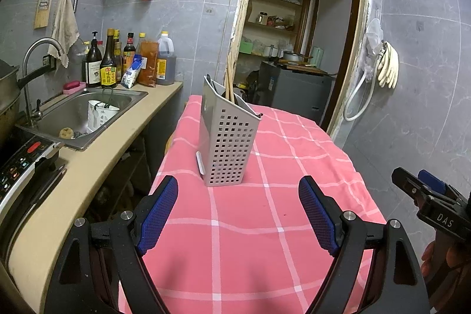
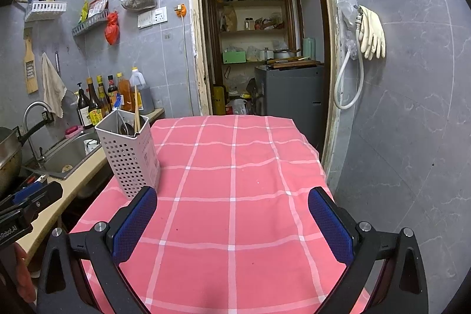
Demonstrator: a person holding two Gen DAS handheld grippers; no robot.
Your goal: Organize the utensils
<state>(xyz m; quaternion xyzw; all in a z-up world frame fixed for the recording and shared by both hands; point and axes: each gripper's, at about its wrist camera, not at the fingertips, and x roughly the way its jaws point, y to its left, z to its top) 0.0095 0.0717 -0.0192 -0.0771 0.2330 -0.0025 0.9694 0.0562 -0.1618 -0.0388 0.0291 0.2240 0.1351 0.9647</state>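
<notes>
From my left wrist camera, my left gripper (image 1: 238,214) hovers low over a table draped in a pink checked cloth (image 1: 265,225), its blue-padded fingers spread wide with nothing between them. Straight ahead, near the cloth's middle, stands a grey perforated utensil holder (image 1: 225,149), upright, with wooden chopsticks (image 1: 229,78) poking out of its top. To the left runs a beige counter with a steel sink (image 1: 79,114) and a row of sauce bottles (image 1: 109,64). My right gripper (image 1: 426,196) shows at the right edge, side-on.

From my right wrist camera, my right gripper (image 2: 232,222) is also held above the cloth (image 2: 235,181), fingers wide apart and empty. The utensil holder (image 2: 129,158) sits ahead and left, near the cloth's left edge, just beyond the left finger, holding chopsticks (image 2: 137,111) and a metal utensil. Rubber gloves (image 2: 372,33) hang on the right wall.
</notes>
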